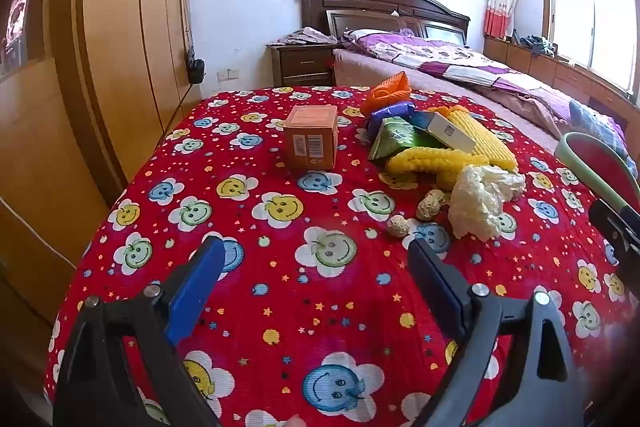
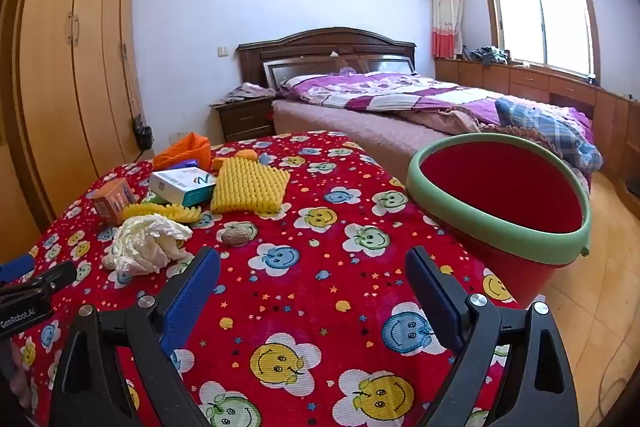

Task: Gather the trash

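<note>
Trash lies on a table with a red smiley cloth [image 1: 280, 267]: an orange box [image 1: 312, 143], a crumpled white tissue [image 1: 482, 199], two nut shells [image 1: 432, 205], yellow foam pieces [image 1: 436, 159], a white and green carton [image 1: 448, 133], a green packet [image 1: 394, 141] and an orange net [image 1: 388, 91]. A red bin with a green rim [image 2: 500, 203] stands at the table's right edge. My left gripper [image 1: 316, 259] is open and empty, short of the shells. My right gripper [image 2: 314, 271] is open and empty, between the tissue [image 2: 146, 247] and the bin.
A wooden wardrobe [image 1: 112, 39] stands to the left. A bed with a purple quilt [image 2: 400, 95] and a nightstand [image 2: 244, 119] lie behind the table. Low cabinets [image 2: 540, 83] run under the window at the right. The left gripper's body shows in the right wrist view [image 2: 28, 291].
</note>
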`<state>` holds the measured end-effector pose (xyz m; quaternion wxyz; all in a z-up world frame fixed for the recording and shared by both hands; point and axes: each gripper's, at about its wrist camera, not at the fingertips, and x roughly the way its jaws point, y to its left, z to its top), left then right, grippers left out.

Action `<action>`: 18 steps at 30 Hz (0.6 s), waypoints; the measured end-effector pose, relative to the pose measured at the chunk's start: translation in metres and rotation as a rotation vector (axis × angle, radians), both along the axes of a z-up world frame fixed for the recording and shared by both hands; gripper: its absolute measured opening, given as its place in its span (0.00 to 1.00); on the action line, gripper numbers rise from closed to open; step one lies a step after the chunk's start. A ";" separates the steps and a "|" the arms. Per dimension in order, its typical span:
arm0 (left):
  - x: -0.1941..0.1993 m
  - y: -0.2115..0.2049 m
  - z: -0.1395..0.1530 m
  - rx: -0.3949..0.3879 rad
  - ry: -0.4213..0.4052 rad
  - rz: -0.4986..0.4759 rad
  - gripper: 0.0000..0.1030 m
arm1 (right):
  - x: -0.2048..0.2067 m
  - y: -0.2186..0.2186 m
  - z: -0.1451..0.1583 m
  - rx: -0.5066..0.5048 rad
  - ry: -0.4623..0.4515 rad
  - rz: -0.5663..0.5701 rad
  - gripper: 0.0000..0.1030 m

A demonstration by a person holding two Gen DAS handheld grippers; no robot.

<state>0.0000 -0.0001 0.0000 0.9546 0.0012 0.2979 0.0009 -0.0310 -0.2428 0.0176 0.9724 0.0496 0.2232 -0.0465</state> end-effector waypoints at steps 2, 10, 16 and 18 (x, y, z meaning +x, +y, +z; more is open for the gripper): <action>0.000 0.000 0.000 0.000 0.000 0.001 0.90 | 0.000 0.000 0.000 -0.002 0.001 0.000 0.91; 0.000 0.000 0.000 -0.003 0.004 0.000 0.90 | 0.000 0.000 0.000 -0.004 0.002 -0.003 0.91; 0.000 0.000 0.000 -0.003 0.005 -0.001 0.90 | 0.000 0.001 0.000 -0.009 0.001 0.000 0.91; 0.000 0.000 0.000 -0.003 0.006 -0.001 0.90 | 0.000 0.001 0.000 -0.009 0.002 0.000 0.91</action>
